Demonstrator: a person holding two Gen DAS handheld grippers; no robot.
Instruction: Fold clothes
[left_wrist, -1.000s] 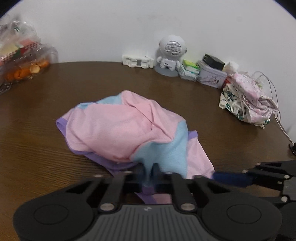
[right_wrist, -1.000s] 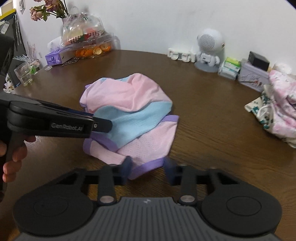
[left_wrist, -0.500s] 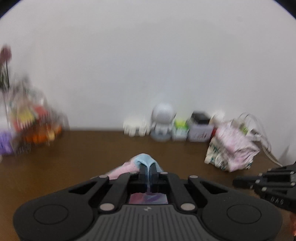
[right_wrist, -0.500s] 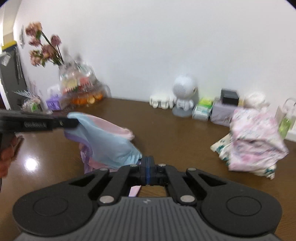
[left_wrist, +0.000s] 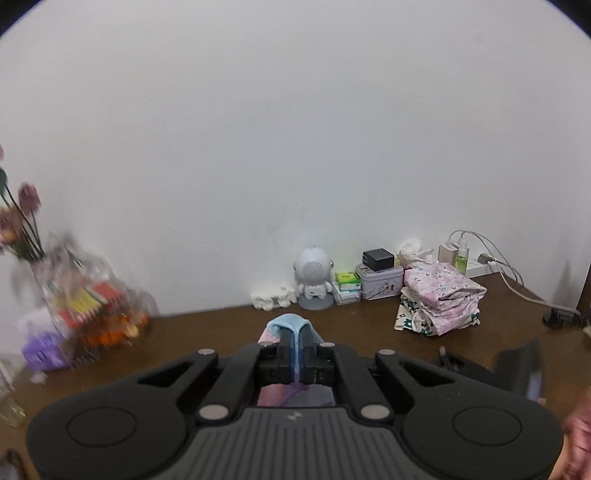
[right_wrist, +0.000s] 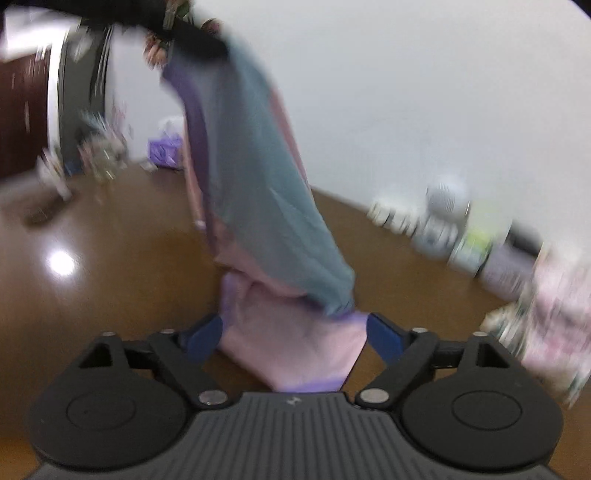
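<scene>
Left gripper (left_wrist: 297, 352) clamped on my shirt (right_wrist: 258, 206), right gripper (right_wrist: 293, 338) jaws opening w/ hem between, folded clothes (left_wrist: 441, 299) nearby.

A brown wooden table (left_wrist: 207, 332) runs to a white wall (left_wrist: 295, 129). At its far edge, near twelve o'clock, a white round-headed robot figure (left_wrist: 313, 275) stands on a grey base. Toward one o'clock sit green-and-white packets (left_wrist: 346, 286), then a floral tin (left_wrist: 380, 281) carrying a black box (left_wrist: 378, 259). At nine o'clock, blurred pink flowers (left_wrist: 22, 214) rise over a clear snack bag (left_wrist: 88, 295).
</scene>
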